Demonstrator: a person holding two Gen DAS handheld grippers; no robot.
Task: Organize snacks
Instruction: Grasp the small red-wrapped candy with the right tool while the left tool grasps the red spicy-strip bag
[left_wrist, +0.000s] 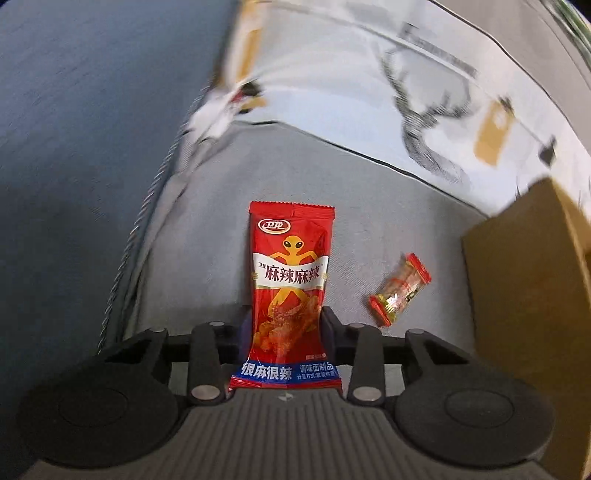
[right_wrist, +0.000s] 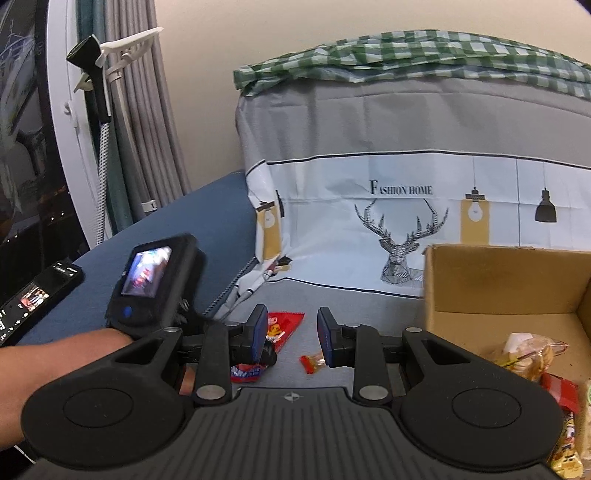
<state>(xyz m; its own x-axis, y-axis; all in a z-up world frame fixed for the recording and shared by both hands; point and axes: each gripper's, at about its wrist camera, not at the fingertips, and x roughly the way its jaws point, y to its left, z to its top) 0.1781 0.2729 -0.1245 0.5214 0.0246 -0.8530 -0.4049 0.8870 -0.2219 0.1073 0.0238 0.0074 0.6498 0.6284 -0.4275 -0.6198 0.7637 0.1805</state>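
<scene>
A red spicy-snack packet (left_wrist: 291, 258) lies lengthwise on the grey cloth, and my left gripper (left_wrist: 288, 314) is shut on its lower half, so the wrapper is pinched narrow between the pads. A small clear candy with red ends (left_wrist: 400, 288) lies just to its right. In the right wrist view the same packet (right_wrist: 282, 325) and candy (right_wrist: 312, 362) lie on the cloth ahead. My right gripper (right_wrist: 293, 332) hovers above them, open, with nothing between its fingers. The open cardboard box (right_wrist: 498, 280) stands to the right.
Several wrapped snacks (right_wrist: 532, 360) lie in the box. A cloth-covered block with a deer print (right_wrist: 406, 206) stands behind. A phone (right_wrist: 37, 295) lies on the blue surface at left, and a forearm (right_wrist: 55, 354) reaches in there. The box wall (left_wrist: 528, 277) is close on the right.
</scene>
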